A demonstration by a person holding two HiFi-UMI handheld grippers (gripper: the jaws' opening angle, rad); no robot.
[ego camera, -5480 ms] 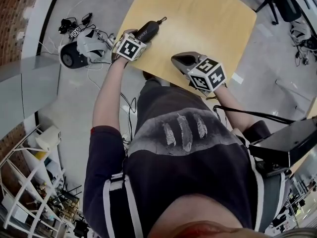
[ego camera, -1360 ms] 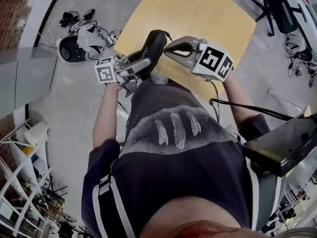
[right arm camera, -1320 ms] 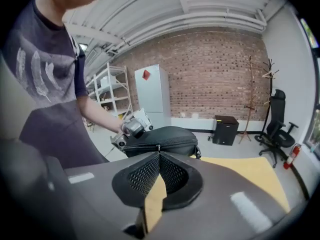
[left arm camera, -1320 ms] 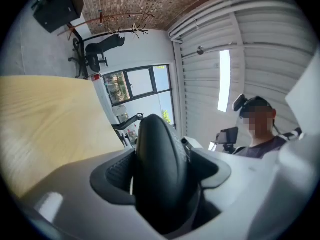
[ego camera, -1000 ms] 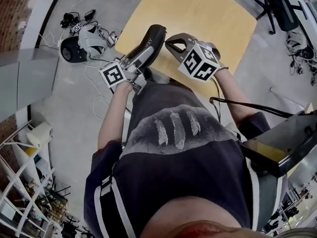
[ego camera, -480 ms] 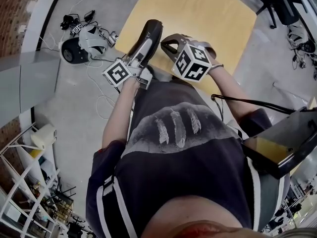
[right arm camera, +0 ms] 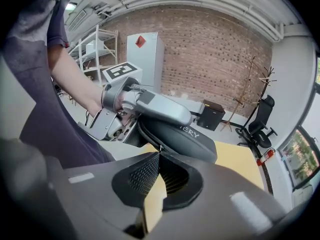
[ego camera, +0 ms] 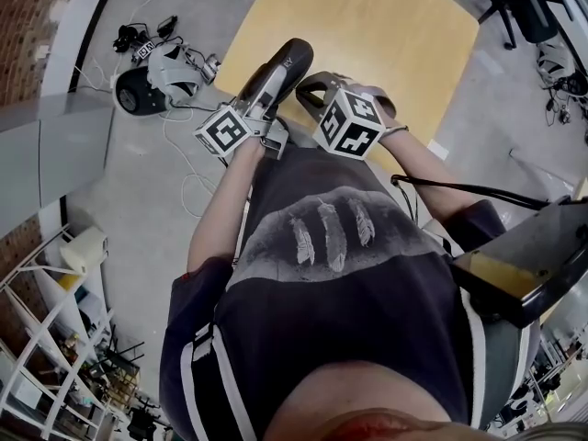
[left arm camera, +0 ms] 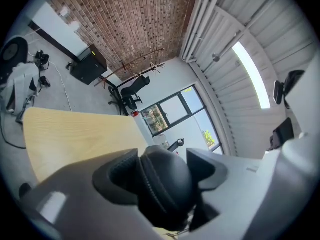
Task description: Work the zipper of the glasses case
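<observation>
Drawn nearer to the person since a second and a half ago, the right gripper [right arm camera: 159, 159] is now seen beside the middle of the glasses case [ego camera: 292, 56], no longer at its far end. Over the last half second it is brought a little nearer again. The left gripper [left arm camera: 167, 170] is shifted only slightly to the right, and the case is swung with it to a steeper line.

The black case is held off the table [ego camera: 395, 35], above its near left edge and just beyond the person's torso. Its long axis is laid from near left to far right, with the rounded far end pointed away from the person. The near end is clamped between the left gripper's jaws, which are set partly apart and pressed on either side of the case.

The right gripper's jaws are closed tight together, tips against the zipper seam. A small pale zipper pull [right arm camera: 159, 148] appears pinched between those tips.
</observation>
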